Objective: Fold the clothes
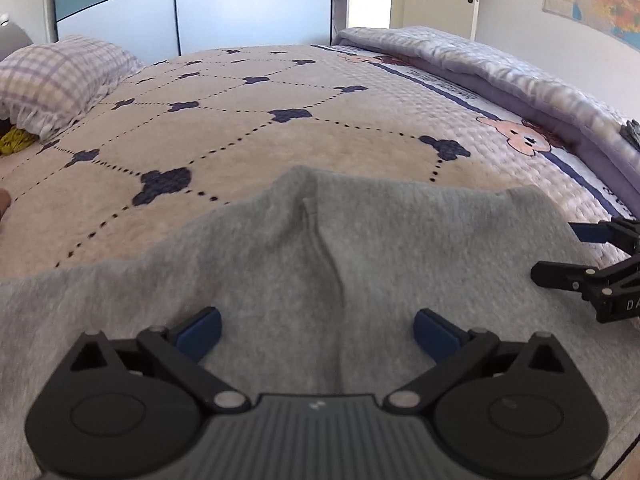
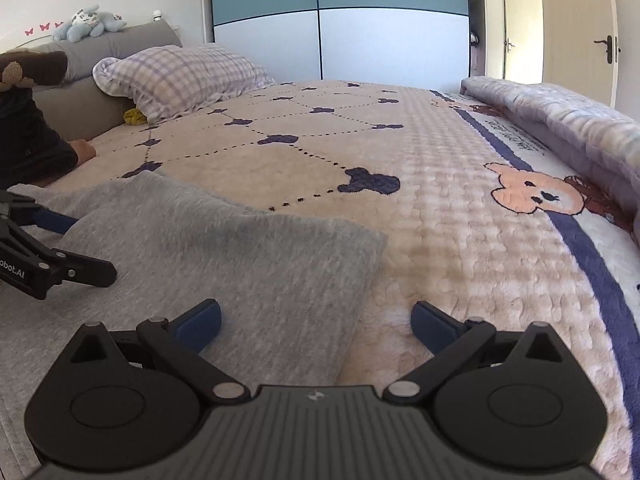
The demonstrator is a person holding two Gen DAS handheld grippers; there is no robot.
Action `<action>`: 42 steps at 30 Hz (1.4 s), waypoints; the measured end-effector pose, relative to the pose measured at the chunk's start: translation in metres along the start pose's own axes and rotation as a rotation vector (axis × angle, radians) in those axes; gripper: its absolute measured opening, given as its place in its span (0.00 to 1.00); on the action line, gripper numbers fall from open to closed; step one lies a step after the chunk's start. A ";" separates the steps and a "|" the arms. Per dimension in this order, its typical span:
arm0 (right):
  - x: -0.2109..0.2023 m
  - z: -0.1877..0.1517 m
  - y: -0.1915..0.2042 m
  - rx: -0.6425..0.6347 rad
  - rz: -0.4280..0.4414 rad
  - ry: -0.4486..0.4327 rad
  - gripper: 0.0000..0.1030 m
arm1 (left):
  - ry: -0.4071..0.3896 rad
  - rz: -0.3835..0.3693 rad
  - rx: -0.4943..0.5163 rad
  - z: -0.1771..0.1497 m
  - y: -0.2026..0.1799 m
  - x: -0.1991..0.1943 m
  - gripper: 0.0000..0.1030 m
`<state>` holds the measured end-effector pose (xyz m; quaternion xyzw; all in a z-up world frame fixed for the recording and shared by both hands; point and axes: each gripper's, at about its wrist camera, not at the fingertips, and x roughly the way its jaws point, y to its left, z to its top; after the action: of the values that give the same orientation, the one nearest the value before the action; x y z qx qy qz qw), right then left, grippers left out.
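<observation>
1. Left wrist view: my left gripper (image 1: 316,334) is spread wide and holds nothing. Both blue pads hang just above the grey garment (image 1: 320,264), which lies on the bed cover (image 1: 248,148) right in front of me.
2. The garment's far edge makes a bump in the middle and a corner on the right. A long crease runs down its middle, between my pads.
3. My right gripper (image 1: 576,252) pokes in from the right edge, over the garment's right side. Its fingers are apart too.
4. Past the garment the cover is bare and flat — lots of room there.
5. Right wrist view: my right gripper (image 2: 316,326) is spread wide and empty. Its left pad is over the grey garment (image 2: 224,252); its right pad is over the bed cover (image 2: 460,248).
6. The garment's right edge runs between my pads, up to a corner ahead. The top layer is folded over.
7. My left gripper (image 2: 72,246) comes in from the left, over the garment.
8. The room: a checked pillow (image 2: 184,76) at the head of the bed, a rolled blanket (image 2: 560,120) along the right side, a blue and white wardrobe (image 2: 340,20) behind, and a person's dark sleeve and hand (image 2: 82,150) at the far left.
</observation>
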<state>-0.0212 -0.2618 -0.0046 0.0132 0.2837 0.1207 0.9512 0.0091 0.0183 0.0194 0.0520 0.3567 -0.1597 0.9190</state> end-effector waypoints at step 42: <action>-0.001 -0.001 -0.006 0.043 0.037 -0.001 1.00 | -0.043 0.126 -0.209 0.046 -0.012 -0.011 0.97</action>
<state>-0.0211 -0.2683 -0.0056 0.0387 0.2856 0.1321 0.9484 0.0268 0.0001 0.0607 -0.0250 0.3479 -0.0649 0.9350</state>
